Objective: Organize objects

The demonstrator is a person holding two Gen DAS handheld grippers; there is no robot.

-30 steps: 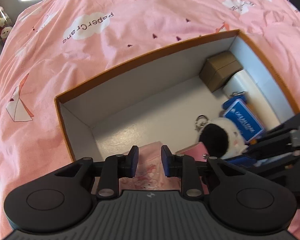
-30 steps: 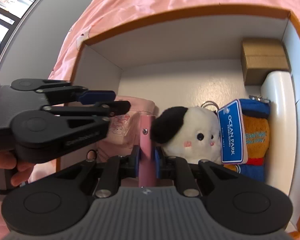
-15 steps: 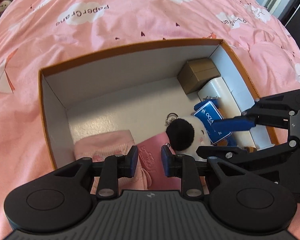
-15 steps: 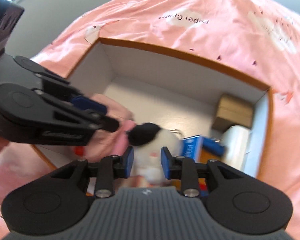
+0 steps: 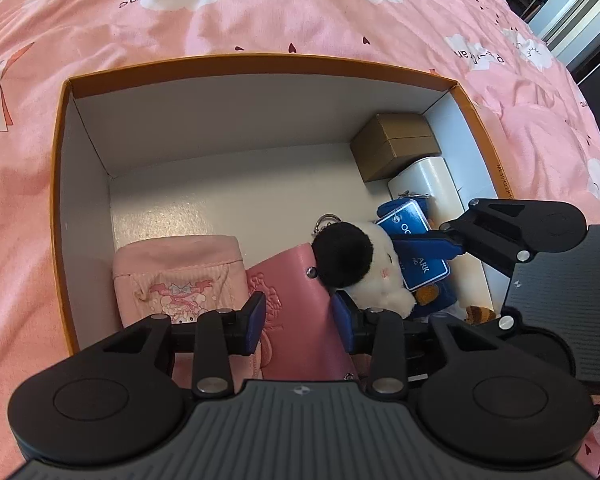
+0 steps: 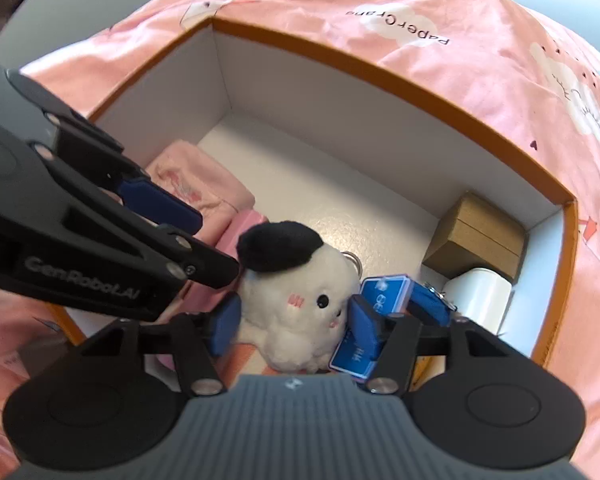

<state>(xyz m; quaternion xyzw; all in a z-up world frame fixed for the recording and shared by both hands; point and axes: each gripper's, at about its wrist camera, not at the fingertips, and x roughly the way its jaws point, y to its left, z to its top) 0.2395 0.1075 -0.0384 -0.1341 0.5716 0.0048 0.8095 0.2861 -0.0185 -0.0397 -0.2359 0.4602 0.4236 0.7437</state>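
Note:
An orange-rimmed white box (image 5: 260, 65) lies on the pink bed cover and also shows in the right wrist view (image 6: 380, 65). Along its near side lie a pink drawstring pouch (image 5: 178, 276), a pink leather wallet (image 5: 296, 312) and a white plush with a black ear (image 5: 364, 264), which shows in the right wrist view too (image 6: 296, 300). My left gripper (image 5: 300, 320) is open above the wallet, not touching it. My right gripper (image 6: 292, 320) is open, its fingers either side of the plush, above it.
At the box's right end sit a brown cardboard box (image 5: 396, 146), a white cylinder (image 5: 428, 184) and a blue plush with an Ocean Park tag (image 5: 420, 256). The back half of the box floor (image 5: 228, 204) is bare. The pink bed cover (image 5: 260, 8) surrounds the box.
My right gripper let go of the pink wallet, opened and rose; the wallet now lies in the box by the pouch. My left gripper has also lifted and pulled back.

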